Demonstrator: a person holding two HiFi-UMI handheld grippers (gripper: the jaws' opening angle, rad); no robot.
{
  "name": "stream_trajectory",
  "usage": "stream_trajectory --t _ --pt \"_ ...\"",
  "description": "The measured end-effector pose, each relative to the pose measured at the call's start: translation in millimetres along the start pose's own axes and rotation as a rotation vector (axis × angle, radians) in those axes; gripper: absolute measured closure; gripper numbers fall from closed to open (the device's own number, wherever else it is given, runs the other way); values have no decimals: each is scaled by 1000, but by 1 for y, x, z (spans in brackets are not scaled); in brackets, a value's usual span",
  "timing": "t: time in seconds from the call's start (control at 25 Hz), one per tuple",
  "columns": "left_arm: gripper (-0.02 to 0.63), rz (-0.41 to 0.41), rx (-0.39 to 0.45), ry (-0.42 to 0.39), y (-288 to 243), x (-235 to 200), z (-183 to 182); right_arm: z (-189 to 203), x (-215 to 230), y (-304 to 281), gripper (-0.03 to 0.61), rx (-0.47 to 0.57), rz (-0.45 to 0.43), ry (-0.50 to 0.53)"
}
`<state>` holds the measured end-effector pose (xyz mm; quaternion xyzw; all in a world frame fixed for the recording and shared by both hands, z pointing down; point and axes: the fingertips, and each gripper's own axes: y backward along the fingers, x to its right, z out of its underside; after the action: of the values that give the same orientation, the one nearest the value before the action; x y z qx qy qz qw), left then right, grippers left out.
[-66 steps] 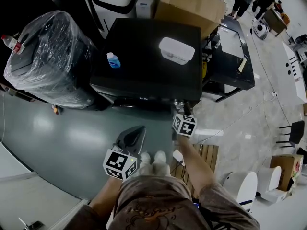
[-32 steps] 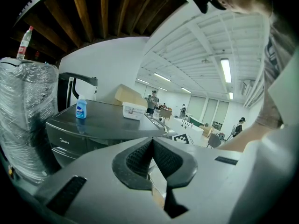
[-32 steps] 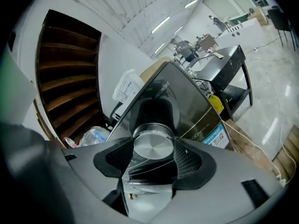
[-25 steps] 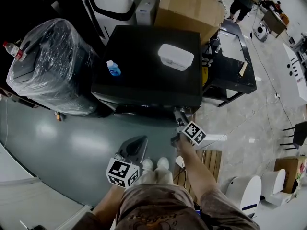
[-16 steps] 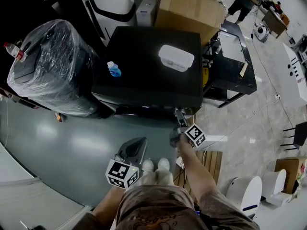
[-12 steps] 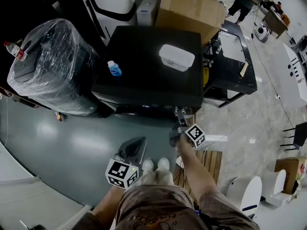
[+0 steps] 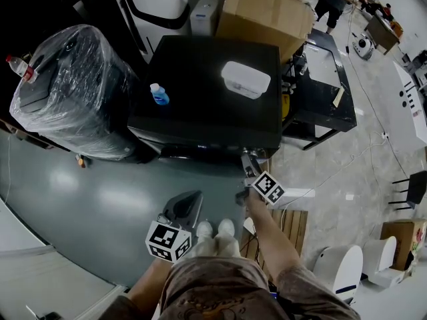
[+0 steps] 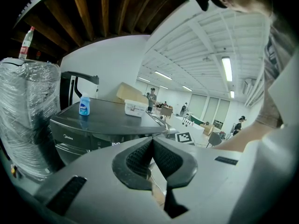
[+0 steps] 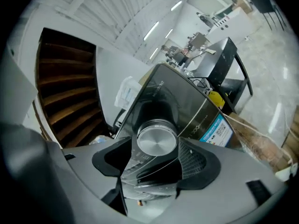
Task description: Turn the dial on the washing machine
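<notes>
At right end of washing machine (image 7: pixel 207 79) front panel: right gripper (image 9: pixel 156 149) clamped across silver dial (image 9: pixel 157 138), pads on opposite rim sides, rolled off level, judged mid-turn. Left gripper (image 8: pixel 152 155) jaws together, empty, parked low, clear of work.

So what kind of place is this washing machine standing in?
Probably a workshop or test hall rather than a home. The washing machine stands beside a plastic-wrapped appliance and a large cardboard box, and there are people farther back in the same open room.
</notes>
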<state>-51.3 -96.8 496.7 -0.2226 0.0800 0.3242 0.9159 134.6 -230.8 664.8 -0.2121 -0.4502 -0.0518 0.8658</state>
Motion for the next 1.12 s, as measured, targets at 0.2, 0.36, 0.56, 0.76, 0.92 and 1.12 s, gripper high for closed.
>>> stream_trajectory --t 0.2,0.36,0.56,0.76,0.92,1.12 --pt "621 5 4 0 1 3 0 5 0 -1 296 -85 110 346" --pt "623 2 1 6 2 2 3 6 -2 -3 296 -124 179 575" --pt "621 0 -1 3 2 0 3 3 -1 -6 298 -144 250 727" --pt "621 -15 0 9 4 -5 1 4 2 -7 301 -156 279 726" --pt "621 -18 4 7 4 -8 -1 4 4 -7 311 -155 277 702" --pt "621 -10 1 10 2 -7 0 4 4 -8 313 -145 258 626"
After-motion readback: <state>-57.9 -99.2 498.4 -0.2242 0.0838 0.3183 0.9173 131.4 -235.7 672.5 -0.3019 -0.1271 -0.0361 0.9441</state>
